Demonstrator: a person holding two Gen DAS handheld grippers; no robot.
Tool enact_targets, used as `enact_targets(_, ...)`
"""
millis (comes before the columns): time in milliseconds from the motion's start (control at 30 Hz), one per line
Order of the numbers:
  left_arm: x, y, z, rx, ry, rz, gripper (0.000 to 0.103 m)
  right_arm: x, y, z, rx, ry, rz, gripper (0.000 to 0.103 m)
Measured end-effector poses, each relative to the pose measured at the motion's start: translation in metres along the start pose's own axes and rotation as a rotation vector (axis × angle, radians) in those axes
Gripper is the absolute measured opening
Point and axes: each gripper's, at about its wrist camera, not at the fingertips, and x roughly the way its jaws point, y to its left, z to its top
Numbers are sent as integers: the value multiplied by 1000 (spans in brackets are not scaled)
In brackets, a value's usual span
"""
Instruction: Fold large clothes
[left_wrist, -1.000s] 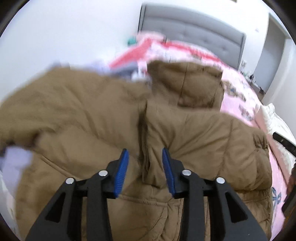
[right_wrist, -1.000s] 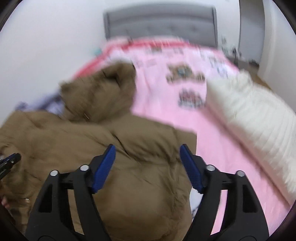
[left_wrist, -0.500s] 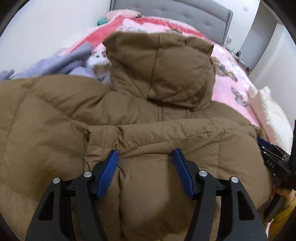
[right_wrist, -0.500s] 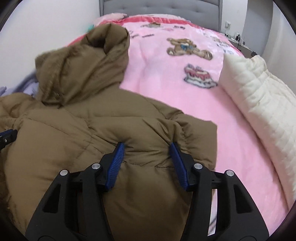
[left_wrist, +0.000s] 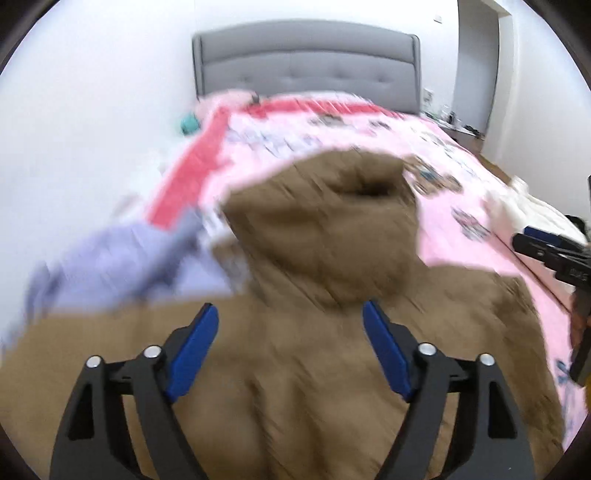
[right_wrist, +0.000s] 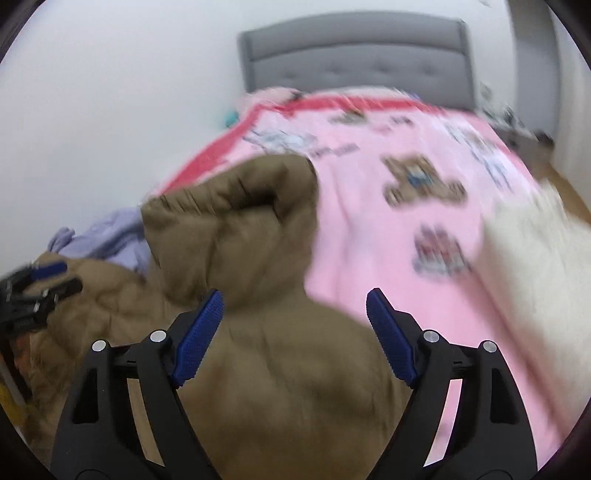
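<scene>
A brown puffer jacket (left_wrist: 325, 369) lies spread on the pink bed, its hood (left_wrist: 332, 214) pointing toward the headboard. It also shows in the right wrist view (right_wrist: 280, 387), with the hood (right_wrist: 236, 221) at the upper left. My left gripper (left_wrist: 290, 314) is open and empty above the jacket's back, just below the hood. My right gripper (right_wrist: 293, 299) is open and empty above the jacket's right shoulder edge. The right gripper shows at the right edge of the left wrist view (left_wrist: 546, 247). The left gripper shows at the left edge of the right wrist view (right_wrist: 37, 284). Both views are blurred.
A pink cartoon-print blanket (right_wrist: 406, 221) covers the bed, with a grey headboard (left_wrist: 306, 70) at the far end. A lilac garment (left_wrist: 122, 262) lies left of the jacket. A white quilt (right_wrist: 535, 258) lies at the right edge. A white wall runs along the left.
Both grippers have opened wider and pulled up and back from the jacket, which they had been pressing. The views now tilt toward the headboard, and more of the bed shows.
</scene>
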Motion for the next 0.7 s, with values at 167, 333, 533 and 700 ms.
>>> enact_targets(167,65,46,63,12,51,50,89,70,15,56,-100,24,20,76)
enact_targets(333,121,72,98,-84,154,-26,91,132,20,85,-135,60,-11,76)
enact_targets(533,187,55,112,16,272,-73,91,183,27,99,-129,109,-26,80)
enact_targets(700,227,54,106,23,364,-31,84,217,37,87,-230,163,-157,72)
